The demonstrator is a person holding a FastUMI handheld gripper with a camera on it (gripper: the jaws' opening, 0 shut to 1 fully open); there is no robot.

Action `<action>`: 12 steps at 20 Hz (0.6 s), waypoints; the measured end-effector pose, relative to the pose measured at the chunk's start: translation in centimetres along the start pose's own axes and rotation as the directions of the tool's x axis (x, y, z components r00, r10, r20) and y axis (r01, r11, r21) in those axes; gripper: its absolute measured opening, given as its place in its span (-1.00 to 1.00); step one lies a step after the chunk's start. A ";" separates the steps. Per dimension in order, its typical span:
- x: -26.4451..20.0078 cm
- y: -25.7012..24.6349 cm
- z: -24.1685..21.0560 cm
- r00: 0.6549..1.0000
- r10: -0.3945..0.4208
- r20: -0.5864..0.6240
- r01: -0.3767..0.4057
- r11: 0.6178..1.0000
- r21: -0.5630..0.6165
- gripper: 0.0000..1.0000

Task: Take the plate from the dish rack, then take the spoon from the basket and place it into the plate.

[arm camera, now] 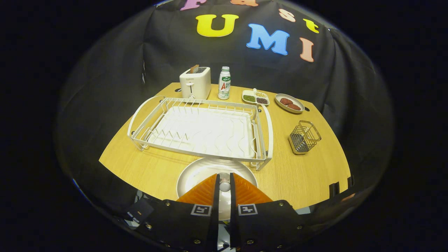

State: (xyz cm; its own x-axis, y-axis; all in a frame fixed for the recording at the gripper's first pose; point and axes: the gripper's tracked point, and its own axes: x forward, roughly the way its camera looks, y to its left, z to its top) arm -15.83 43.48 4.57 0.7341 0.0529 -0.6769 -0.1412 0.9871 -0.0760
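A white plate (196, 173) lies flat on the wooden table (147, 168), between the near table edge and the white dish rack (204, 127). My gripper (224, 176) hovers over the plate's near half, its fingers almost together. A small pale rounded piece, the spoon (224, 186), shows in the narrow gap between the fingers, and both press on it. The rest of the spoon is hidden by the fingers. The wire basket (303, 137) stands to the right of the rack with nothing showing inside it. No dishes stand in the rack.
Along the table's far side stand a white toaster (195, 82) with a slice in it, a bottle (224, 83), a divided dish of seeds (255, 97) and a small plate of brown patties (289, 103). Bare table lies to the right of the plate.
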 end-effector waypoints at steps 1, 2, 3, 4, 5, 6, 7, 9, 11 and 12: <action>0.0 -0.2 0.1 1.000 -0.003 0.002 0.003 1.000 0.002 -0.73; 0.1 -0.2 0.1 1.000 -0.006 0.002 0.006 1.000 0.004 -0.73; 0.0 -0.5 0.2 1.000 -0.015 0.001 0.015 1.000 0.004 -0.71; 0.0 -0.7 0.3 1.000 -0.017 0.006 0.017 1.000 0.007 -0.70; 0.1 -0.8 0.5 1.000 -0.018 0.014 0.018 1.000 0.012 -0.49; 0.0 -0.8 0.5 1.000 -0.016 0.019 0.016 1.000 0.017 -0.49; 0.0 -0.8 0.7 1.000 -0.013 0.021 0.012 1.000 0.022 -0.49; -0.1 -0.9 0.7 1.000 -0.014 0.020 0.013 1.000 0.026 -0.49; -0.1 -1.0 0.8 1.000 -0.016 0.019 0.015 1.000 0.024 -0.49; 0.0 -1.0 0.7 1.000 -0.015 0.017 0.015 1.000 0.025 -0.49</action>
State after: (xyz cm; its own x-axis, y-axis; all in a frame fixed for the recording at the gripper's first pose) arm -15.19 42.60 5.19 0.7472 0.0402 -0.6634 -0.1137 0.9912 -0.0679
